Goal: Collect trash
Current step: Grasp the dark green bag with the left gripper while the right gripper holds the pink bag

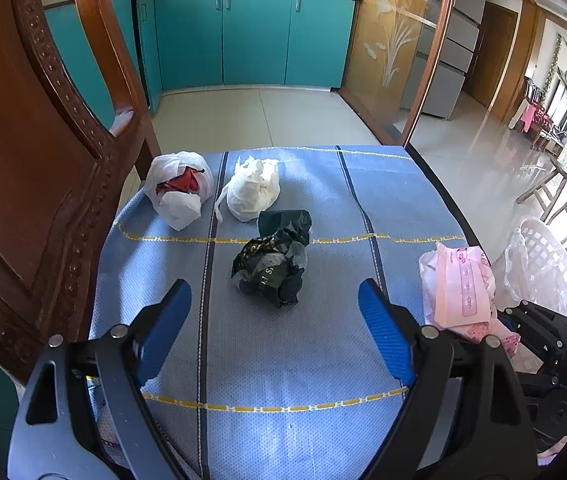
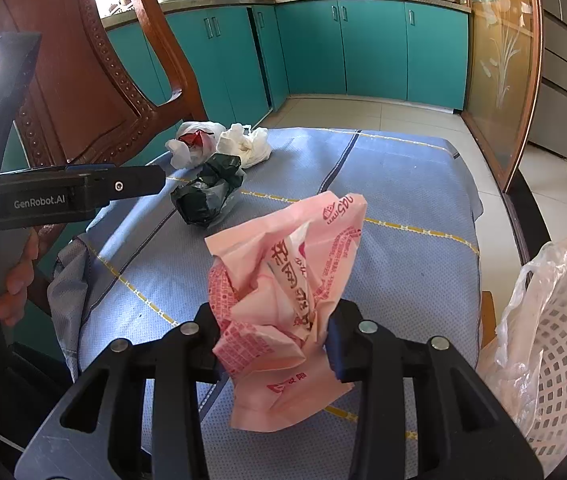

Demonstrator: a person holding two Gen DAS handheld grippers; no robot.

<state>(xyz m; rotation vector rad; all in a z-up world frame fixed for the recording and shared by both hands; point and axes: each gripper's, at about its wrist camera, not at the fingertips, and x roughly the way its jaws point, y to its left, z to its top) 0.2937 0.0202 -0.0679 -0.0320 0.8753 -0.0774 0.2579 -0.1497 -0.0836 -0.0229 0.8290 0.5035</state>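
A crumpled pink wrapper (image 2: 283, 292) with red print is clamped between the pads of my right gripper (image 2: 273, 344), above the blue cloth (image 2: 403, 216); the wrapper (image 1: 459, 284) also shows at the right of the left wrist view. My left gripper (image 1: 273, 300) stands open over the cloth, nothing between its blue pads (image 1: 383, 332). Just beyond it lies a black crumpled bag (image 1: 273, 260). Farther back sit a white bag with red inside (image 1: 179, 188) and a white wad (image 1: 251, 188). The same three lie at the far left of the right wrist view: black bag (image 2: 207, 196), red-filled bag (image 2: 191, 144), white wad (image 2: 243, 144).
A white lattice basket (image 2: 559, 344) lined with clear plastic stands at the right, off the cloth's edge. A carved wooden chair back (image 1: 43, 160) rises at the left. A hand (image 2: 15, 276) holds the left gripper's handle. Teal cabinets (image 1: 255, 36) and tiled floor lie behind.
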